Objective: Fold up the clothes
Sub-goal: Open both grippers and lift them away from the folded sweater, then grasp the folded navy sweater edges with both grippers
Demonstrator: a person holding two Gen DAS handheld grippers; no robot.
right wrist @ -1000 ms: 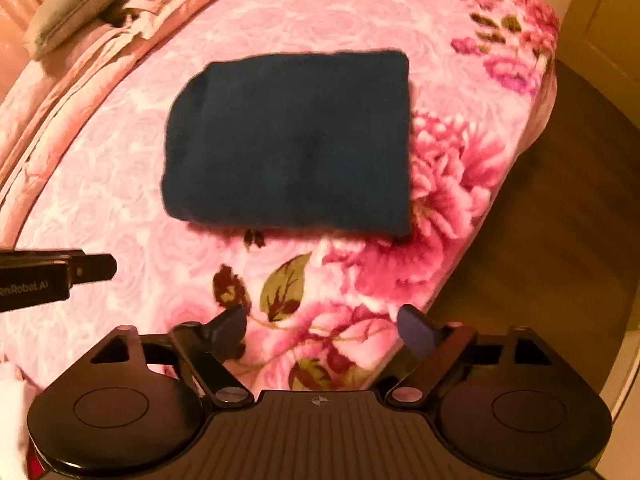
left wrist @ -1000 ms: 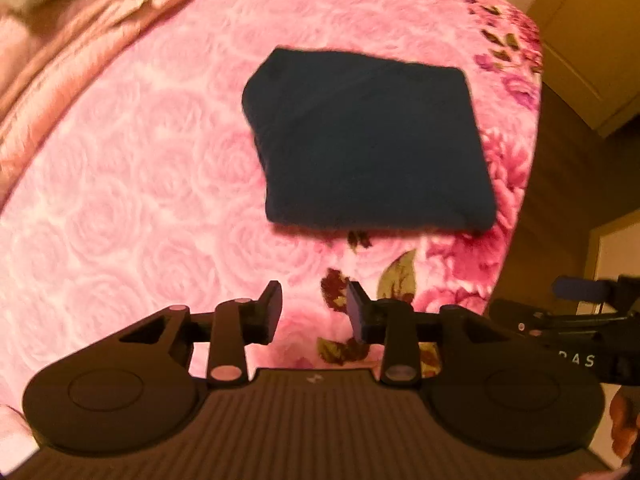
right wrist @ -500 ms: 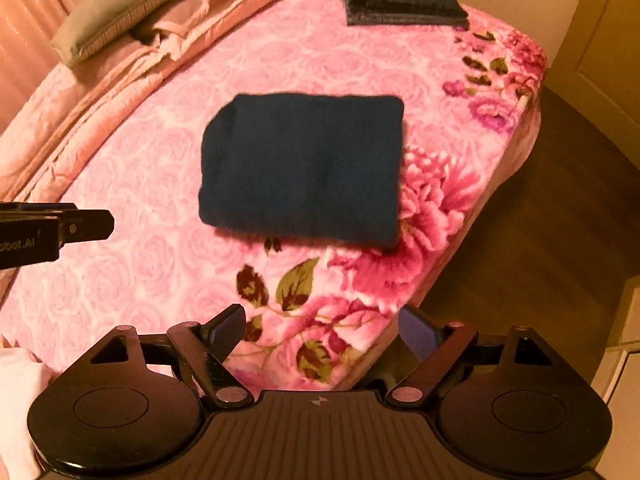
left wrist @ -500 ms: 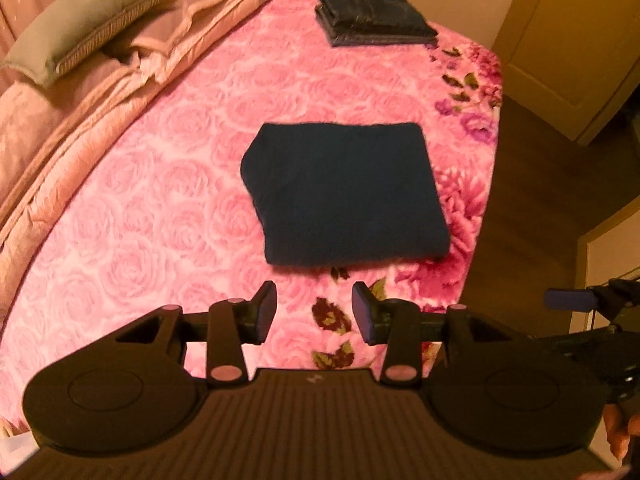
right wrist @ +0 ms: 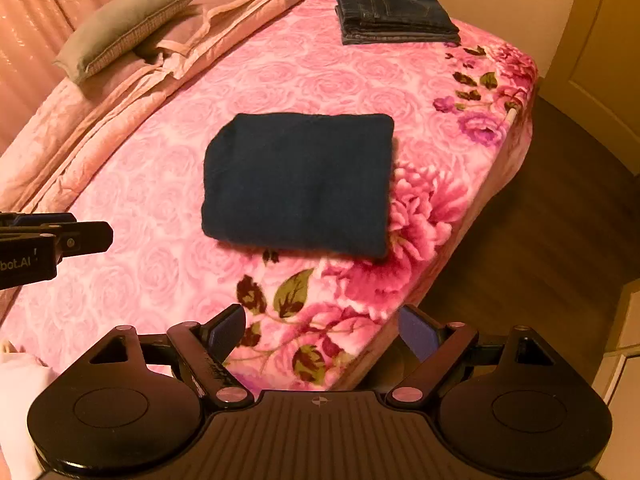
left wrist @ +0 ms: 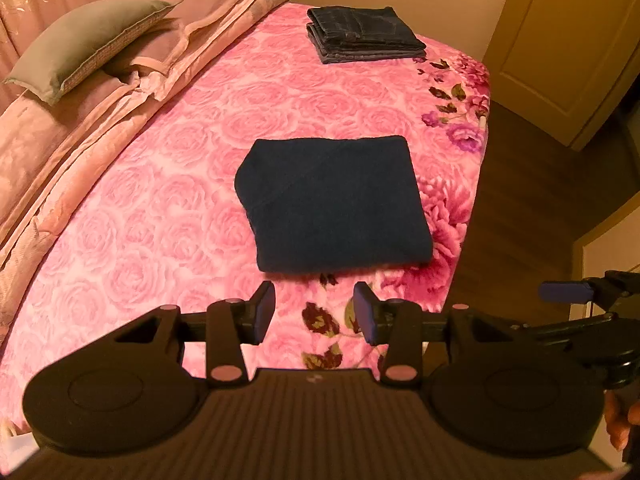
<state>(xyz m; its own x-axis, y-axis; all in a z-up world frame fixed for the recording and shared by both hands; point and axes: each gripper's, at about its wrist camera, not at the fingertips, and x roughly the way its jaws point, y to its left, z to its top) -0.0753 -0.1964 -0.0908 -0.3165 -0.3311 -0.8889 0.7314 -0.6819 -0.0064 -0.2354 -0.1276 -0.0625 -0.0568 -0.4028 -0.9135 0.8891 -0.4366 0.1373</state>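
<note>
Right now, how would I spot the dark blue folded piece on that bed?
On the pink rose-patterned bed, look mid-mattress, near the floor-side edge. The navy folded garment lies flat there alone, plain and single, unlike the folded jeans stacked at the far end.

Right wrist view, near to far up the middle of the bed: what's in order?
Right claw → pink floral blanket → folded navy garment → folded jeans stack, at the far end.
</note>
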